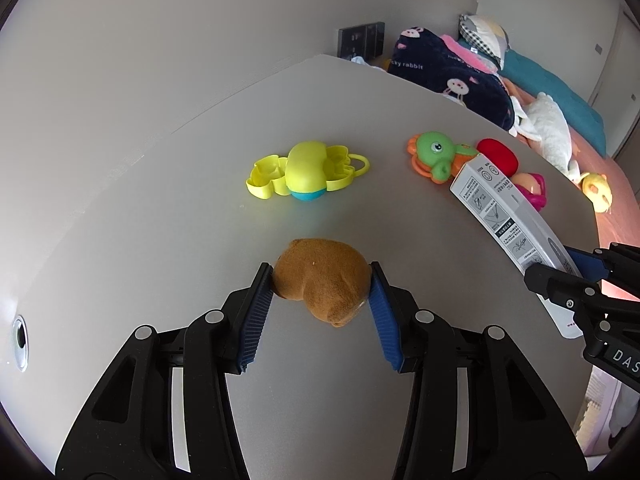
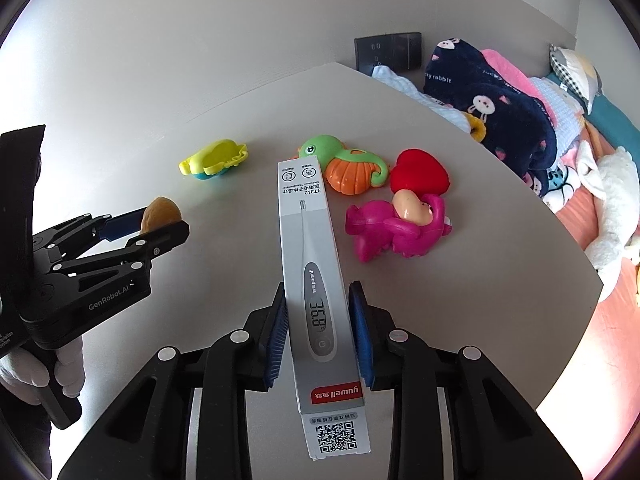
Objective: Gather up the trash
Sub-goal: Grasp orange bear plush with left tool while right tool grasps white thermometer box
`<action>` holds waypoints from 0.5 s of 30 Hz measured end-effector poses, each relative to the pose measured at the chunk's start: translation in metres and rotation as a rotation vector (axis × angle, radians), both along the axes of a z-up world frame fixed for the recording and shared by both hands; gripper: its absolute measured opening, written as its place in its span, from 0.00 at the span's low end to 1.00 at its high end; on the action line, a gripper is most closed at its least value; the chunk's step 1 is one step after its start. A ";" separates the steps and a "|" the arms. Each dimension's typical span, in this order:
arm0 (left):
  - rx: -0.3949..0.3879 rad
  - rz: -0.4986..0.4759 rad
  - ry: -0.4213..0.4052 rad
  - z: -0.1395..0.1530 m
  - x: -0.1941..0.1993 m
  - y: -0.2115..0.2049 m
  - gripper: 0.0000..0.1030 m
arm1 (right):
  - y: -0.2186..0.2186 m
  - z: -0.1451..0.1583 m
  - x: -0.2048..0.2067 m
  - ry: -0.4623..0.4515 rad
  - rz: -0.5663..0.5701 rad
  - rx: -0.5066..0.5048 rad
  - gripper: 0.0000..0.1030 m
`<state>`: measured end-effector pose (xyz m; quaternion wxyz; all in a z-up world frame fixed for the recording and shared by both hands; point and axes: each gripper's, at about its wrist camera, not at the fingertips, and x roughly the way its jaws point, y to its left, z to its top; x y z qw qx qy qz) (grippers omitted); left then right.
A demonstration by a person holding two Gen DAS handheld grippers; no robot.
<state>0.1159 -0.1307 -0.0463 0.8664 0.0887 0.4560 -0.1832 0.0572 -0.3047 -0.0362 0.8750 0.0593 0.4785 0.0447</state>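
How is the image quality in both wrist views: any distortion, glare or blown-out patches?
Left wrist view: strong fisheye bend curves the table edge, dark vignette in the corners; brown lump in the left tool is sharp. Right wrist view: same barrel warp; lower right beyond the table is blown out to white; print on the thermometer box in the right tool stays readable, without glare.

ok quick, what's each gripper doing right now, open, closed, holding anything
Left gripper: closed on the brown fuzzy lump.
Right gripper: closed on the thermometer box.
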 end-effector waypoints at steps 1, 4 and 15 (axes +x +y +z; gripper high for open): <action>-0.003 -0.003 -0.005 0.003 -0.003 -0.001 0.46 | -0.001 0.003 -0.003 -0.008 -0.001 0.000 0.30; -0.008 -0.011 -0.020 0.011 -0.012 -0.003 0.46 | -0.002 0.013 -0.011 -0.029 -0.005 0.000 0.30; -0.020 -0.052 -0.054 0.032 -0.050 -0.016 0.46 | -0.014 0.039 -0.055 -0.093 -0.033 0.007 0.30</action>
